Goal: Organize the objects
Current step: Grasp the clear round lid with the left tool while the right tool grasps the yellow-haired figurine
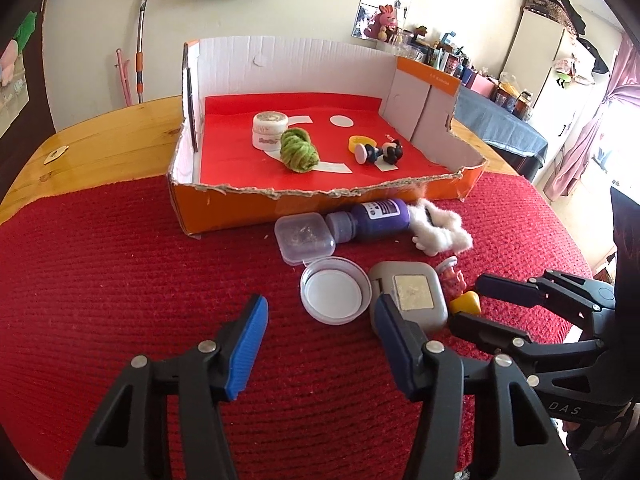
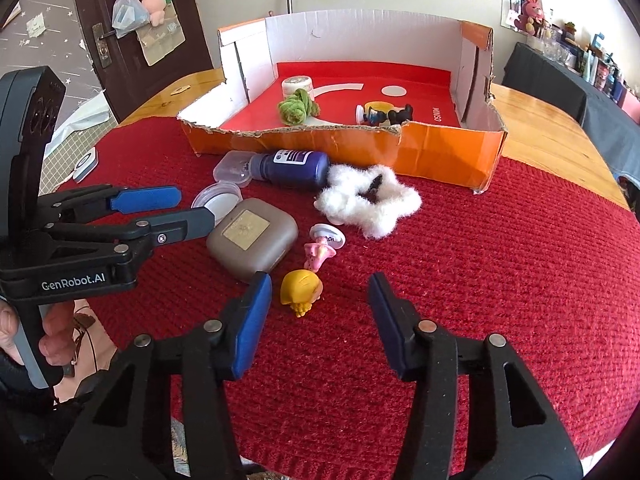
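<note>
On the red knitted mat, my left gripper (image 1: pixel 320 312) stands open around a white round lid (image 1: pixel 335 298), its pads clear of the rim. A grey case (image 1: pixel 412 296) lies against the right finger. My right gripper (image 2: pixel 318 284) is open astride a small yellow toy (image 2: pixel 300 290), which sits close to the left pad with a wide gap to the right pad. A pink figurine (image 2: pixel 320 250) lies just beyond it. Farther back lie a purple bottle (image 2: pixel 296 168), a clear little box (image 2: pixel 232 168) and a white fluffy scrunchie (image 2: pixel 368 200).
An orange cardboard box (image 1: pixel 320 196) with a torn front rim stands behind the loose items. It holds a white jar (image 1: pixel 270 126), a green fuzzy coil (image 1: pixel 298 152), a yellow cap and a black figurine (image 1: pixel 384 152). Bare mat lies to the left and right.
</note>
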Tool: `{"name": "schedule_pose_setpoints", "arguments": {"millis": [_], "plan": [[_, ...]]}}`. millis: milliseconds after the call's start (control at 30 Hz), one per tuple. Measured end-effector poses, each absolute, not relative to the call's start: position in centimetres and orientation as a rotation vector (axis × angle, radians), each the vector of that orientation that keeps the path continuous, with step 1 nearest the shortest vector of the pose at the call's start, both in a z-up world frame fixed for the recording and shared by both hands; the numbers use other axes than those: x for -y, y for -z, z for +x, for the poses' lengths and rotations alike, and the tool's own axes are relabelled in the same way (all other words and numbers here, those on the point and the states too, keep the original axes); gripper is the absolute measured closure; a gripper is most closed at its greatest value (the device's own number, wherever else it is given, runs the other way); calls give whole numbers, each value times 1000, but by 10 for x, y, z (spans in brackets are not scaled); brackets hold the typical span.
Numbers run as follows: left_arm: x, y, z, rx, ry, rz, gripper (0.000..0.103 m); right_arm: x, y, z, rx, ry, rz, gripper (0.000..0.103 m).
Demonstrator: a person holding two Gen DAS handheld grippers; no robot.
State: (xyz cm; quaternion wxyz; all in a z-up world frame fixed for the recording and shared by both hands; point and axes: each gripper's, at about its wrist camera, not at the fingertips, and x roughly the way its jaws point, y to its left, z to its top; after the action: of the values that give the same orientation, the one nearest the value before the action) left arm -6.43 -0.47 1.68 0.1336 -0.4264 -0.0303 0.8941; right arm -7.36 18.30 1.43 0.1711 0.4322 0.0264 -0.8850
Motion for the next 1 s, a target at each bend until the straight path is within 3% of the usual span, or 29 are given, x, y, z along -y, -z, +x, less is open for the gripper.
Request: {"name": "schedule_pose_setpoints", "arguments": {"millis": [733, 900, 1000], "plan": [[-9, -8, -79, -52, -2611, -1226, 46, -177, -7, -79, -181, 2577, 1191, 69], [-11, -6, -77, -62, -2623, -1202, 60, -177, -7, -78, -194, 2594, 1178, 83], [-11, -5, -72, -65, -2639, -1185, 60, -178, -8, -78, -195, 2591, 1177, 83]]}}
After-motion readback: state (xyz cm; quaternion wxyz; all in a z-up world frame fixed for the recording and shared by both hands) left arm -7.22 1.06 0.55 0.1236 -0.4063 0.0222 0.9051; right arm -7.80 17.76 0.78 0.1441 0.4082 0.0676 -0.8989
